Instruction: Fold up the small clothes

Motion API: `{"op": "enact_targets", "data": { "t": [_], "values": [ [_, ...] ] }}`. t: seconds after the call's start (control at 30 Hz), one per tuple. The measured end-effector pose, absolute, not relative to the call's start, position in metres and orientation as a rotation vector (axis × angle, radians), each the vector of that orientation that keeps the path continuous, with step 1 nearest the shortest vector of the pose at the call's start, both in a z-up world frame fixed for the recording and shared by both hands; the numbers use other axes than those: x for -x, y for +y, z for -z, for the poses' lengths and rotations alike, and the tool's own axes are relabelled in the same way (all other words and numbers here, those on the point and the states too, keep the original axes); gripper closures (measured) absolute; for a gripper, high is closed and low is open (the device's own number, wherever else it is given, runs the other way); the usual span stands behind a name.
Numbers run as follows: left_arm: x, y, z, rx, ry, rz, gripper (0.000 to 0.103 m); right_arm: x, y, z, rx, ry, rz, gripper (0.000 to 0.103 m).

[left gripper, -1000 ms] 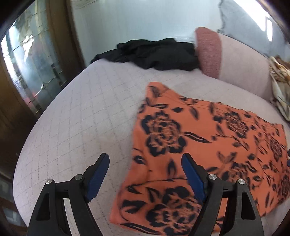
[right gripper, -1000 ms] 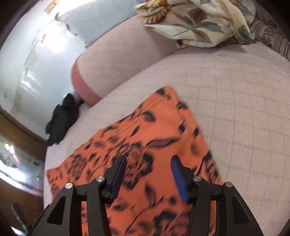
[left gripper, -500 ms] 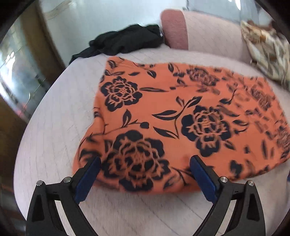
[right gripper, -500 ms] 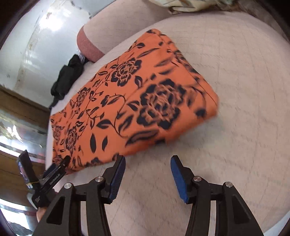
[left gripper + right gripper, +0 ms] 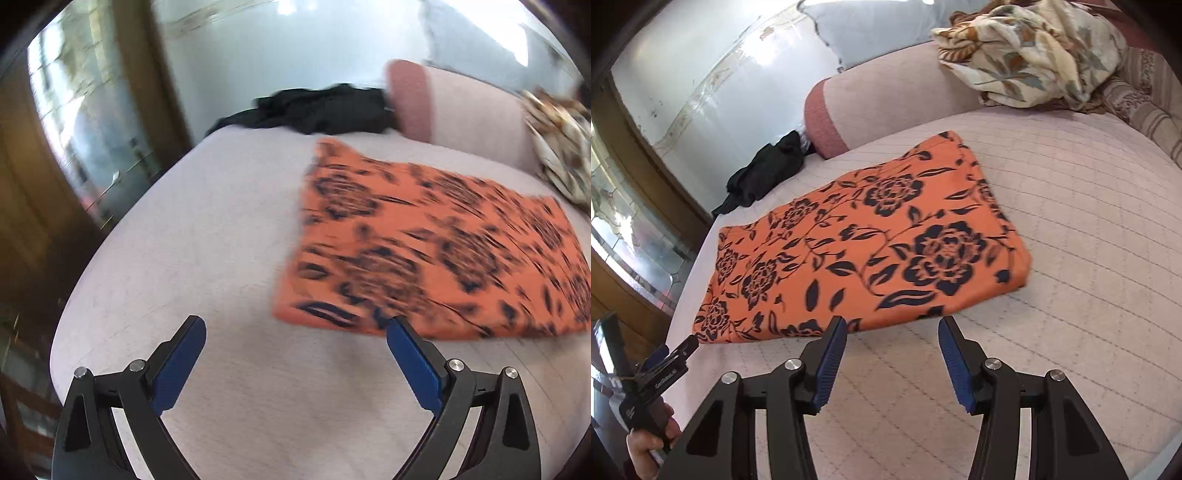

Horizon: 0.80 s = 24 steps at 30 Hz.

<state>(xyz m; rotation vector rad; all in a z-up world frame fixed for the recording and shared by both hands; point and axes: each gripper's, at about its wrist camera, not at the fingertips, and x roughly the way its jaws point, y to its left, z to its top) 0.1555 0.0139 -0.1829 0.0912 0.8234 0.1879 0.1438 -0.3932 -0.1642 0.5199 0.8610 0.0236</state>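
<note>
An orange cloth with black flowers [image 5: 424, 251] lies folded flat on the pale quilted bed [image 5: 207, 229]. In the left wrist view, blurred by motion, it is ahead and to the right. My left gripper [image 5: 295, 323] stands wide open over bare bedcover just short of the cloth's near left corner, with nothing between its fingers. In the right wrist view the orange cloth [image 5: 868, 243] lies straight ahead. My right gripper [image 5: 892, 326] is half open and empty, its tips just short of the cloth's near edge. The left gripper [image 5: 677, 347], held by a hand [image 5: 646, 446], shows at the lower left.
A black garment [image 5: 764, 170] lies at the far left of the bed [image 5: 1089, 221], beside a pink bolster [image 5: 886, 99]. A crumpled floral blanket [image 5: 1034, 48] sits at the back right. A wooden cabinet with glass panes [image 5: 92, 147] stands along the left edge.
Both grippers have drawn back off the cloth onto bare bedcover. The left one opened wider and swung left, so the cloth now lies to its right. The cloth lies released and flat.
</note>
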Motion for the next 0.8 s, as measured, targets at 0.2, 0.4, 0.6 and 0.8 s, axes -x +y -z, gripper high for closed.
{"op": "enact_targets", "data": {
  "t": [0.2,0.4,0.6,0.8],
  "values": [
    [-0.193,0.08,0.181,0.1,0.886,-0.382,0.005,-0.209,-0.328,0.142,-0.475,0.872,-0.172,0.047],
    [-0.213,0.079,0.201,0.118,0.98,-0.371,0.005,-0.3,-0.23,0.111,-0.341,0.915,-0.334,0.047],
    [-0.217,0.064,0.203,0.098,0.996,-0.338,0.005,-0.379,-0.148,0.114,-0.279,1.012,-0.458,0.047],
    [-0.221,0.063,0.205,0.105,1.011,-0.338,0.005,-0.453,-0.105,0.155,-0.264,1.171,-0.428,0.047]
  ]
}}
